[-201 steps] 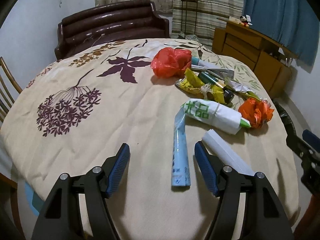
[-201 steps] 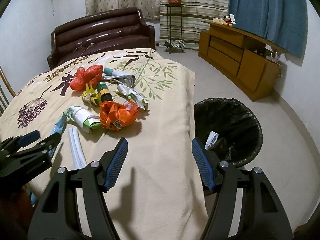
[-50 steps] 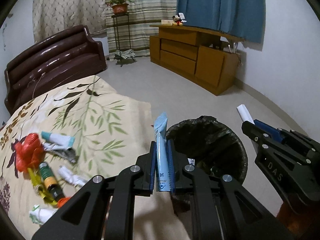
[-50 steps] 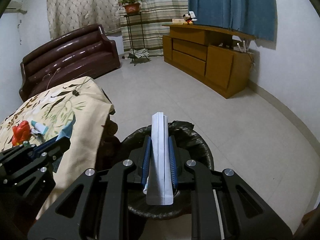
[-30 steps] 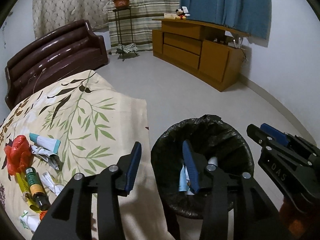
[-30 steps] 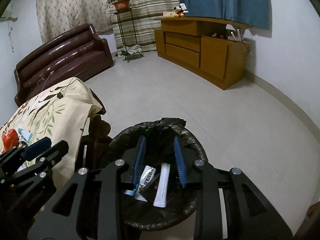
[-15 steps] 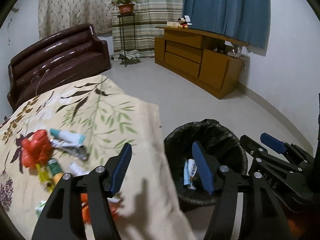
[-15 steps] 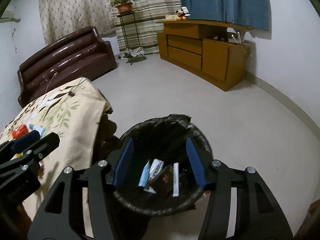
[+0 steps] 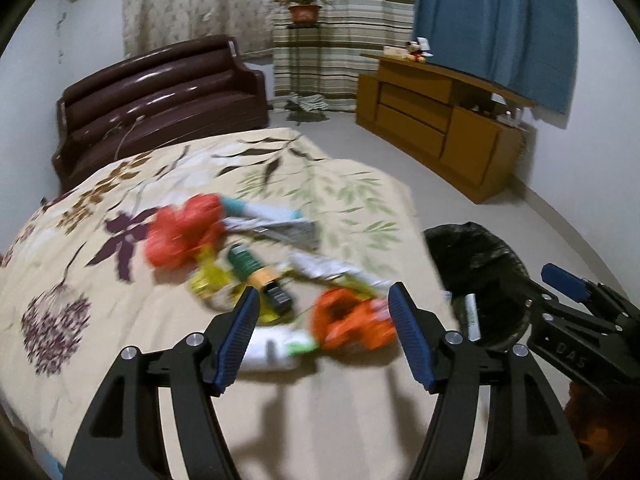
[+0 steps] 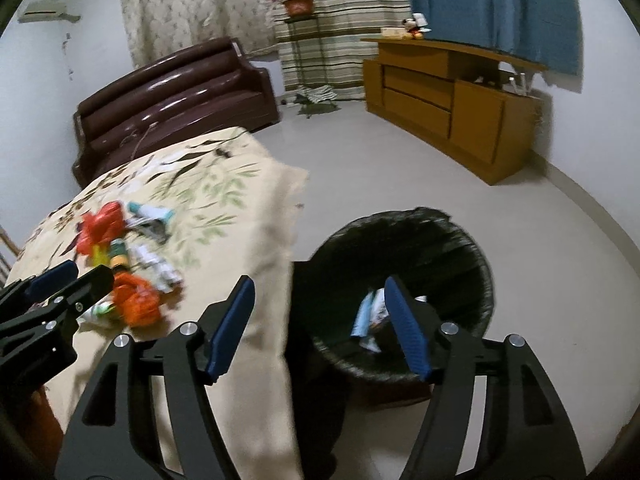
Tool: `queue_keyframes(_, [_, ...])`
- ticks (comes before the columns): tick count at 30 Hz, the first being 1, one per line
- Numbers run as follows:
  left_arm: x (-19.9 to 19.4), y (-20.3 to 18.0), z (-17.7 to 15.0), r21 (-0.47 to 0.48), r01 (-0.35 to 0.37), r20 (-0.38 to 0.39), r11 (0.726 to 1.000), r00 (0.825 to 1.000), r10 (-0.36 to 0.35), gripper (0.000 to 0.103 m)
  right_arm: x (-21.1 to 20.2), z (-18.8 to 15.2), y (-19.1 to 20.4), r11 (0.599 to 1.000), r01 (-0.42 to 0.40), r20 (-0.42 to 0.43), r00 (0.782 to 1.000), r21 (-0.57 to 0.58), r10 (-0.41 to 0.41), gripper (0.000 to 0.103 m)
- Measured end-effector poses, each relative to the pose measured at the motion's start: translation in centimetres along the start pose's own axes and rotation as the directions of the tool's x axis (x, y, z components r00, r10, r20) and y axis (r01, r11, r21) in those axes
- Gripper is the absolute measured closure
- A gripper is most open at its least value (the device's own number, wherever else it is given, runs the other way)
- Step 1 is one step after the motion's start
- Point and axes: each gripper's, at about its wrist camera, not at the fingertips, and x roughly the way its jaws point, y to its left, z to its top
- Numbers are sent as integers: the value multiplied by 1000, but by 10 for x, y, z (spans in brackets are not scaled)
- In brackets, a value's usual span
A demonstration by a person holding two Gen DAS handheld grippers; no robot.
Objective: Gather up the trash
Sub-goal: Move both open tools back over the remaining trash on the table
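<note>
Room: pale floor, brown sofa (image 9: 160, 92) at the back, wooden cabinet (image 9: 440, 120) along the right wall, striped and blue curtains behind.
Table: cream floral cloth (image 9: 120, 240), my trash pile lying on its right half.
Bin (image 10: 404, 284): black-lined, on the floor just beside the table's edge; wrappers lie inside it.
Trash: red bag (image 9: 182, 232) farthest, orange bag (image 9: 352, 320) nearest, green bottle (image 9: 256, 272) and yellow wrapper (image 9: 210, 280) between them, all blurred.
Left gripper (image 9: 324, 340): my jaws stand spread and empty, above the orange bag.
Right gripper (image 10: 320, 324): my jaws are opening, nothing between them, over the bin's rim and the cloth's edge.
</note>
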Motion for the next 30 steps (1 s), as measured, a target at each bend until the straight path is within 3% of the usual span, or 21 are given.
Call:
queue_keyframes(16, [-16, 87, -33, -128, -115, -27, 985, 993, 112, 35, 2, -12, 94, 987, -105, -38, 994, -124, 101, 35])
queue_keyframes(30, [-11, 115, -42, -175, -118, -51, 978, 993, 110, 35, 28, -14, 128, 981, -103, -94, 992, -164, 88, 35])
